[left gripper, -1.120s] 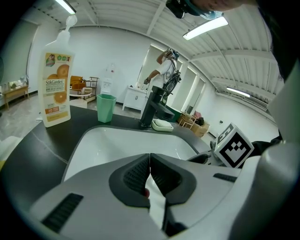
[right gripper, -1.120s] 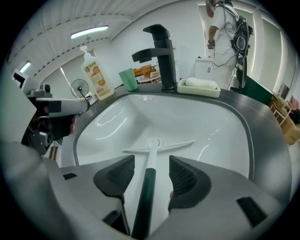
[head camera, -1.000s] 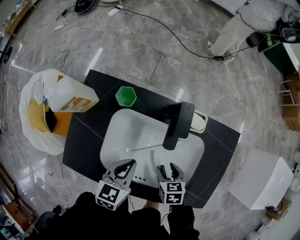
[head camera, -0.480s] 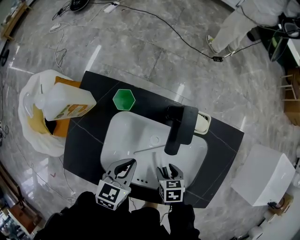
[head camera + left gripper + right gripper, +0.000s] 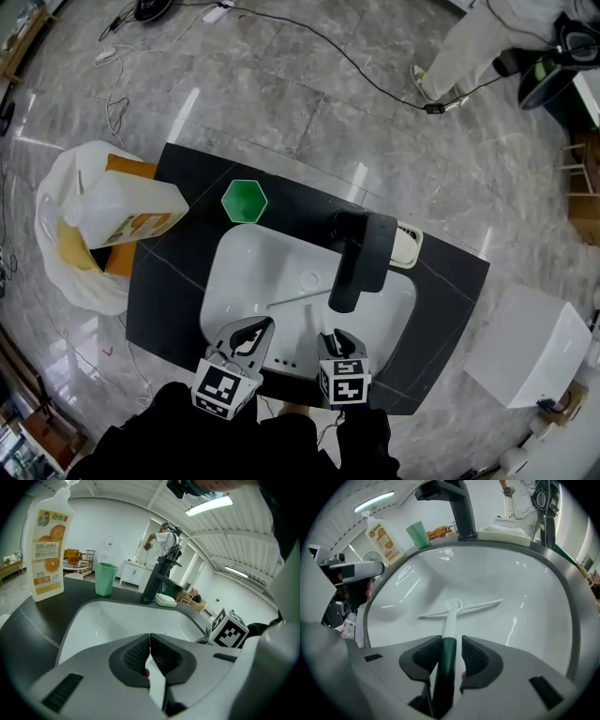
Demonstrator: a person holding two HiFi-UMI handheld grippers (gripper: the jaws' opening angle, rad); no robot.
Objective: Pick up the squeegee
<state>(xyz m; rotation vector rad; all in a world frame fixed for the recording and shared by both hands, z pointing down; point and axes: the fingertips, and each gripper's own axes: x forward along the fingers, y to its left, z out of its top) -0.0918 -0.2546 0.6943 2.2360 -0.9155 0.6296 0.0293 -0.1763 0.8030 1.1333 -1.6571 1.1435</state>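
Note:
The squeegee (image 5: 459, 607) lies in the white sink basin (image 5: 511, 583), its blade across the drain and its white shaft running back to a dark green handle (image 5: 446, 667). My right gripper (image 5: 451, 653) points steeply down with that handle between its jaws, which are closing. The left pad touches the handle and a thin gap shows at the right pad. From the head view the squeegee blade (image 5: 295, 299) is a thin line in front of my right gripper (image 5: 335, 336). My left gripper (image 5: 259, 324) hovers at the basin's near rim, shut (image 5: 149, 644) and holding nothing.
A black faucet (image 5: 361, 253) overhangs the basin, with a soap dish (image 5: 405, 244) beside it. A green cup (image 5: 245, 201) and an orange-labelled bottle (image 5: 127, 216) stand on the black counter (image 5: 178, 291). A white bin bag (image 5: 56, 234) sits left, a white box (image 5: 530, 347) right.
My right gripper's jaws have narrowed from wide open to close around the squeegee handle, and it has sunk slightly. The left gripper has stayed put.

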